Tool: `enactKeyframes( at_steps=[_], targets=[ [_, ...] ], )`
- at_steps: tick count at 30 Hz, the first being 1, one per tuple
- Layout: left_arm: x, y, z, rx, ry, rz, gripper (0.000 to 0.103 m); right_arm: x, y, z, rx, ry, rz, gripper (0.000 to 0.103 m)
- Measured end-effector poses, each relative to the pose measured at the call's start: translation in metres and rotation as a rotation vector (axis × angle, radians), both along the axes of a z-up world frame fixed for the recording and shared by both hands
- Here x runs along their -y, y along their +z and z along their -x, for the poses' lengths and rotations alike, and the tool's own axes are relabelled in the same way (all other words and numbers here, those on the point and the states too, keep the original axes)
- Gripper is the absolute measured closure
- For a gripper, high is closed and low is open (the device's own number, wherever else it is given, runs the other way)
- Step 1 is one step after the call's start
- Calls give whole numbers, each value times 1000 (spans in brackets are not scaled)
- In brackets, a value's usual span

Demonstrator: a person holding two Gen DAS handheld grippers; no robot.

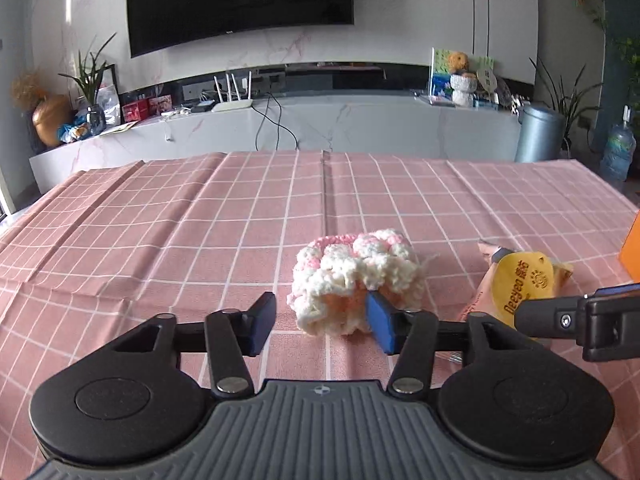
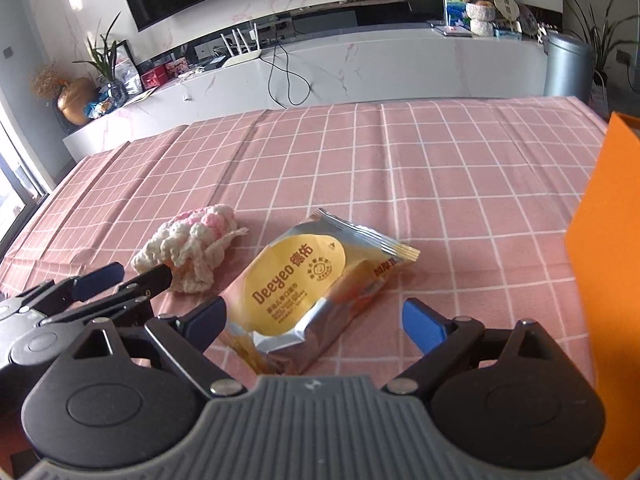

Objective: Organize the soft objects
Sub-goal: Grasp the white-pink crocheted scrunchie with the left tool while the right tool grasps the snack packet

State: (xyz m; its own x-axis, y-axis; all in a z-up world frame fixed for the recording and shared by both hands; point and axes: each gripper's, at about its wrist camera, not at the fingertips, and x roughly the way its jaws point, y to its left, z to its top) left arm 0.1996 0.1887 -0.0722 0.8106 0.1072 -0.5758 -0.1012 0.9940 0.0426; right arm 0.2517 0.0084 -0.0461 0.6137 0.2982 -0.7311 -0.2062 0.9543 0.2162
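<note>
On the pink checked tablecloth (image 1: 200, 220), the left gripper (image 1: 322, 322) gapes wide, its right pad touching the crocheted pink-and-white yarn piece (image 1: 352, 276) just beyond; the right gripper (image 2: 314, 322) stands open around the near end of the Deeyeo wipes packet (image 2: 312, 280); an orange box (image 2: 608, 260) stands right.

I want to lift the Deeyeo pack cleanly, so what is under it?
The Deeyeo pack lies flat on the pink checked tablecloth, between the open right gripper's fingers. Only cloth shows around its edges; whatever lies directly beneath it is covered.
</note>
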Motion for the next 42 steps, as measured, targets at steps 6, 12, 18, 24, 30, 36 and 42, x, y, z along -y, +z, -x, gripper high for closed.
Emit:
enactKeyframes(
  at_steps=[6, 12, 18, 24, 30, 36, 42],
  targets=[
    [5, -6, -11, -17, -25, -24, 83, -6, -11, -11, -31, -3, -9, 24],
    [7, -5, -8, -30, 3, -7, 91, -9, -14, 0, 1, 37, -11, 63],
    [14, 7, 14, -7, -10, 1, 93, 3, 0, 11, 14, 54, -51, 93],
    [18, 20, 50, 4, 26, 37, 93, 17, 11, 47, 18, 91, -51, 97],
    [28, 26, 90, -9, 12, 48, 94, 42, 22, 92, -5, 143, -73, 101],
    [40, 25, 122, -39, -27, 48, 94, 57, 25, 133, 9, 183, -14, 103],
    [47, 20, 147, -55, -42, 8, 94, 77, 21, 147, 6, 134, 42, 103]
  ],
)
